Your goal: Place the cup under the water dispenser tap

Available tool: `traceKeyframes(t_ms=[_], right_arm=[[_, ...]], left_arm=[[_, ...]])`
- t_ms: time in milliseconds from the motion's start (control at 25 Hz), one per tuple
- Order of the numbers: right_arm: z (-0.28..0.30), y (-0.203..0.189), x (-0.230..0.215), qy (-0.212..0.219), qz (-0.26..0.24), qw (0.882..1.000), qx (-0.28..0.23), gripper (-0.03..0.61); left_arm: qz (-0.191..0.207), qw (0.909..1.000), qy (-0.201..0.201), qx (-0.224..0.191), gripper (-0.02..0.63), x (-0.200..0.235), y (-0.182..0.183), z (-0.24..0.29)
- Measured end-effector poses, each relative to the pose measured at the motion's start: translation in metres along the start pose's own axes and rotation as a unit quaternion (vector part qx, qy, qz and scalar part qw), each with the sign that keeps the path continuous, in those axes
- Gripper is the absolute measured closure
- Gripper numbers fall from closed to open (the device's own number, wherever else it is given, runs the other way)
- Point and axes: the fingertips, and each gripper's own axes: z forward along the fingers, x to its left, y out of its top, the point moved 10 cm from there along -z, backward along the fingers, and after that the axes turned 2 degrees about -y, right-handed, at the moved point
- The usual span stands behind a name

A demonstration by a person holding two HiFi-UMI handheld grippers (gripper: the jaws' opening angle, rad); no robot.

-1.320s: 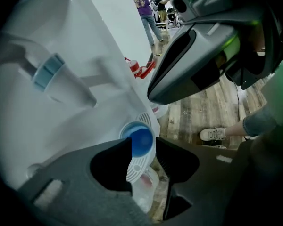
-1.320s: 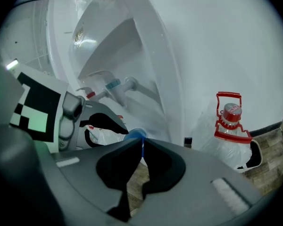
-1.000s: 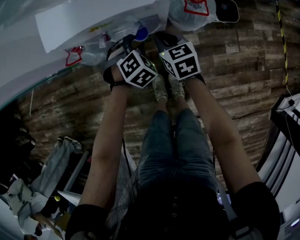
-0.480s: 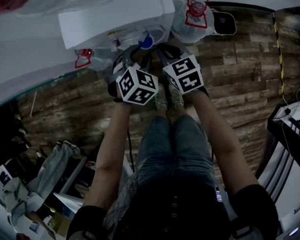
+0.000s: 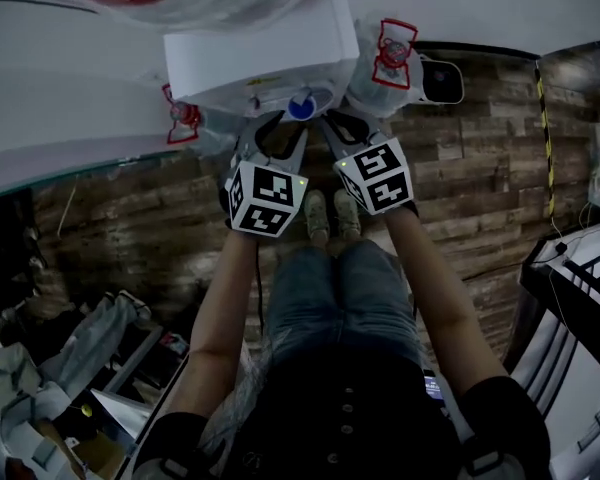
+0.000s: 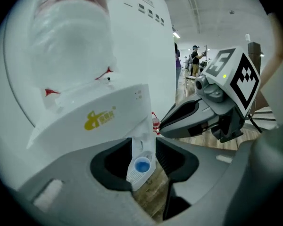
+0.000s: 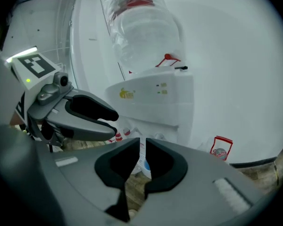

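Cup: visible in no view, so I judged placement not yet begun. Over the last second the water dispenser (image 5: pixel 250 53) had drawn nearer, to upper centre. The left gripper (image 6: pixel 144 152) view showed the tap (image 6: pixel 141 166) framed between parted jaws, which the head view left unclear. The right gripper (image 7: pixel 142 147) had its jaws nearly together, empty.

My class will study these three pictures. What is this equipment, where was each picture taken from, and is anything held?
A person stands on a wooden floor with a two-jaw gripper in each hand; the patterned cubes are part of them. One picture comes from a head camera looking down, the others from a camera on each gripper. Both face a white water dispenser with a bottle on top. The left gripper is open, the blue-buttoned tap showing between its jaws. The right gripper is almost shut. Neither holds anything I can make out.
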Motion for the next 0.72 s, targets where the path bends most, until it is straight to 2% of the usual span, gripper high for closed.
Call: traceKeyframes(t_ms=[280,640,720], right_arm=[[-0.020,0.027,0.015,0.001,-0.012,1.000,-0.020,0.545],[-0.046,0.067,0.031,0.031,-0.049,0.998,-0.031,0.545],[-0.049,0.078,0.035,0.040,-0.055,0.997,-0.030,0.545]], left_arm=[[-0.047,0.9971,-0.006,-0.060,0.453,0.003,0.015,-0.040],[-0.059,0.9921,-0.001,-0.111,0.476,0.008,0.045,-0.084],[-0.058,0.9907,0.006,-0.123,0.537,0.012,0.051,-0.092]])
